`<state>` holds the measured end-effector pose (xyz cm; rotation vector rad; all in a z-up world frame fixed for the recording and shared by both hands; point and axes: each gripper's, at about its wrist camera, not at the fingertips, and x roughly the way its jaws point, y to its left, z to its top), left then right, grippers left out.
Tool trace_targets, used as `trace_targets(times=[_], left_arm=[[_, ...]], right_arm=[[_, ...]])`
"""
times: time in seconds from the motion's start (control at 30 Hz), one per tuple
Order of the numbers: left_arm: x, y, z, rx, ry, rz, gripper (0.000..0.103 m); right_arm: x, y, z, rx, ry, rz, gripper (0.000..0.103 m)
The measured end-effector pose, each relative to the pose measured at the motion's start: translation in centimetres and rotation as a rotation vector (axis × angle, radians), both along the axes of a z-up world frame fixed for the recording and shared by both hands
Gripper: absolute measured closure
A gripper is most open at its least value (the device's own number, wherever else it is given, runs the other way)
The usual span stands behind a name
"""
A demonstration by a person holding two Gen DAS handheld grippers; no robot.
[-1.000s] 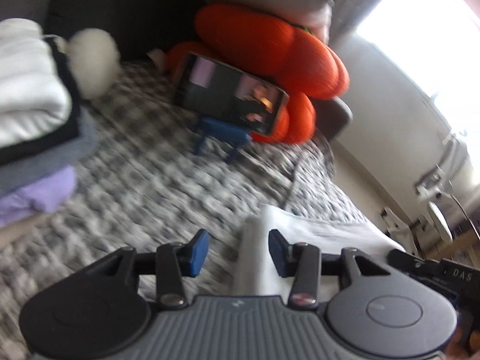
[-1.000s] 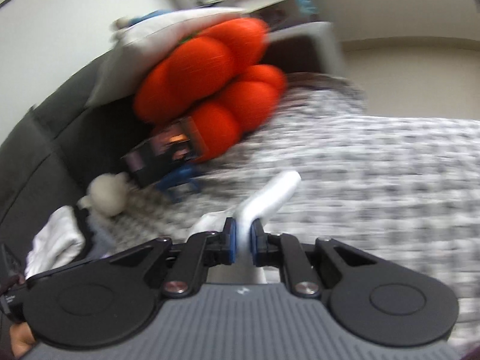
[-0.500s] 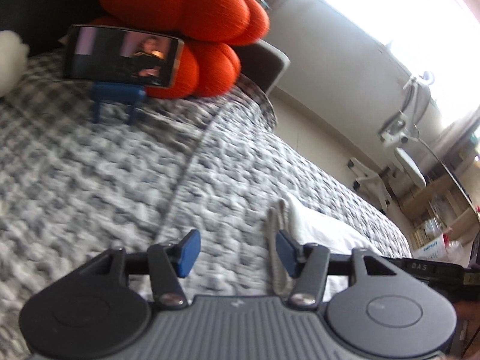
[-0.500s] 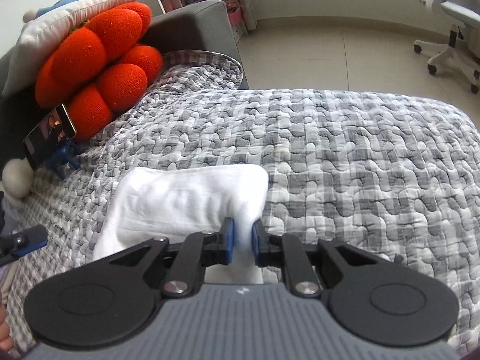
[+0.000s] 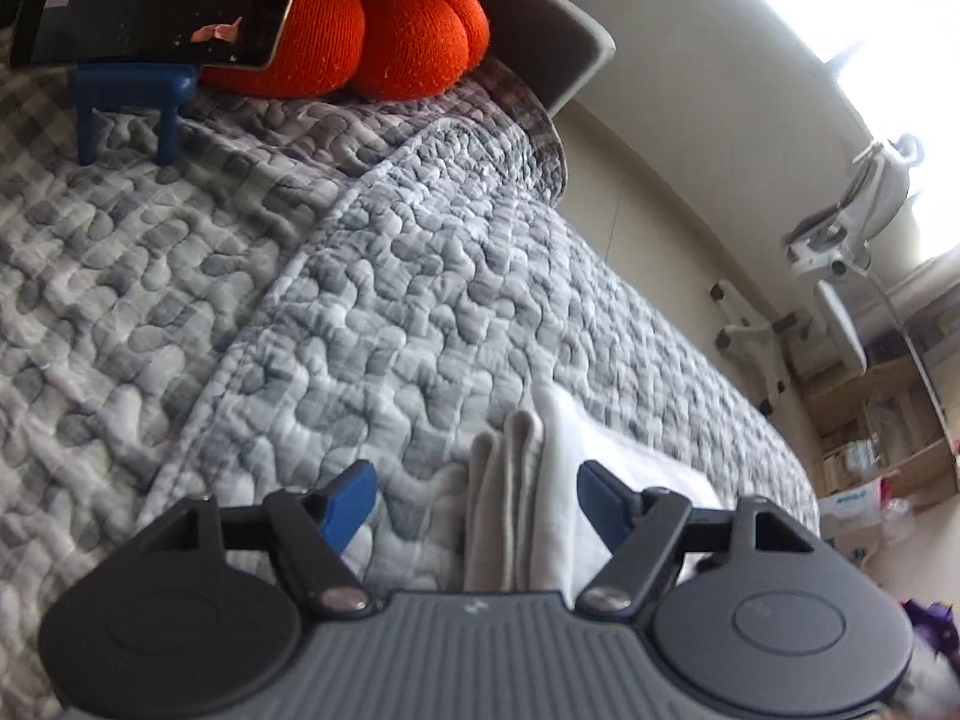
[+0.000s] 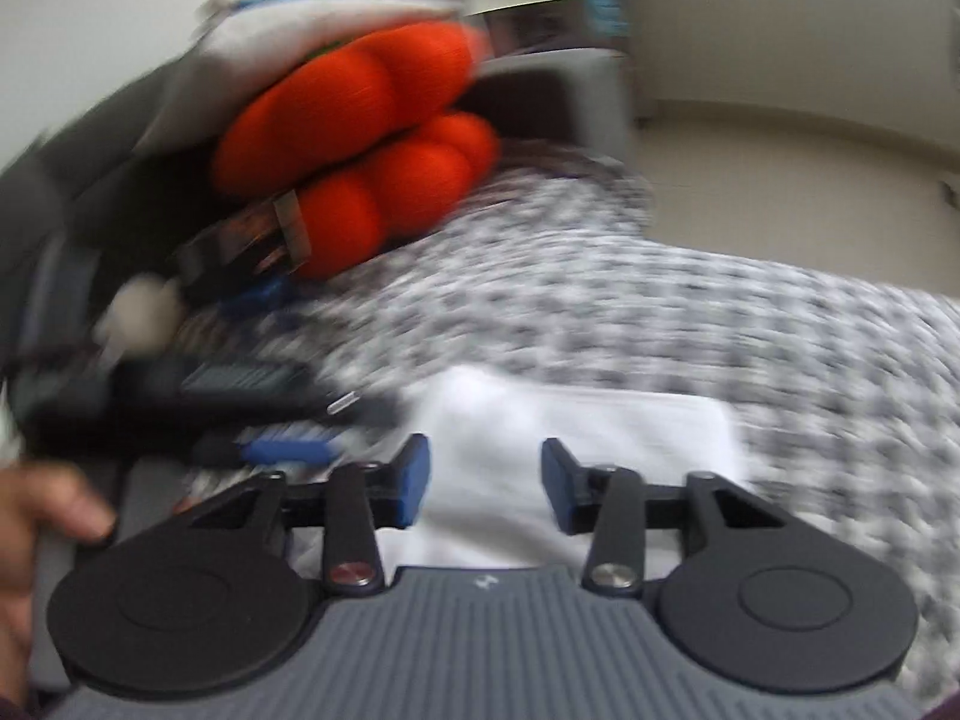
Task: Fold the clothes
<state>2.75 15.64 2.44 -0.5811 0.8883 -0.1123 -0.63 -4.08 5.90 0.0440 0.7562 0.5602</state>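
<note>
A folded white garment [image 5: 540, 498] lies on the grey quilted bed cover [image 5: 390, 312]. Its layered folded edge shows in the left wrist view between my left gripper's [image 5: 477, 501] blue pads, which stand wide apart and touch nothing. In the blurred right wrist view the same white garment [image 6: 570, 426] lies flat just beyond my right gripper [image 6: 486, 483], whose pads are spread with cloth seen through the gap. The left gripper [image 6: 288, 450] appears there at the garment's left side, held by a hand [image 6: 36, 516].
An orange knitted cushion [image 5: 390, 36] leans at the bed's head, with a phone [image 5: 156, 0] playing video on a blue stand [image 5: 126, 102] before it. A white office chair [image 5: 840, 276] and wooden shelves [image 5: 888, 420] stand on the floor to the right.
My right gripper has opened and let go of the white garment, which now lies folded on the cover. The left gripper has closed in on the garment's folded edge, still open.
</note>
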Motion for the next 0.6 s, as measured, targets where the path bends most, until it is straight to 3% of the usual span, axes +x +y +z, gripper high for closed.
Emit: trace_targets(times=[0.17,0.23,0.4,0.47,0.5,0.6], left_arm=[[-0.7,-0.8,-0.1,0.060,-0.044,-0.035,0.030],[-0.7,-0.6,-0.1,0.055,-0.049,-0.040,0.029],[-0.3,0.2,-0.3,0.010,-0.050,-0.027,0.030],[-0.3,-0.1,-0.3,0.029,-0.059,-0.037,0.031],[-0.3,-0.2,-0.3,0.032,-0.062,-0.038,0.031],[-0.3,-0.3,-0.3,0.035,-0.072,-0.040,0.033]], right_arm=[[0.2,2.1,-0.9,-0.069,0.038,0.056,0.071],[0.1,2.4,-1.2,-0.079,0.046,0.062,0.065],[-0.2,3.0,-1.7,-0.097,0.060,0.077,0.066],[-0.3,3.2,-1.9,-0.105,0.065,0.083,0.080],[-0.4,3.3,-2.0,-0.108,0.068,0.086,0.096],[-0.5,3.4,-2.1,-0.108,0.074,0.086,0.098]])
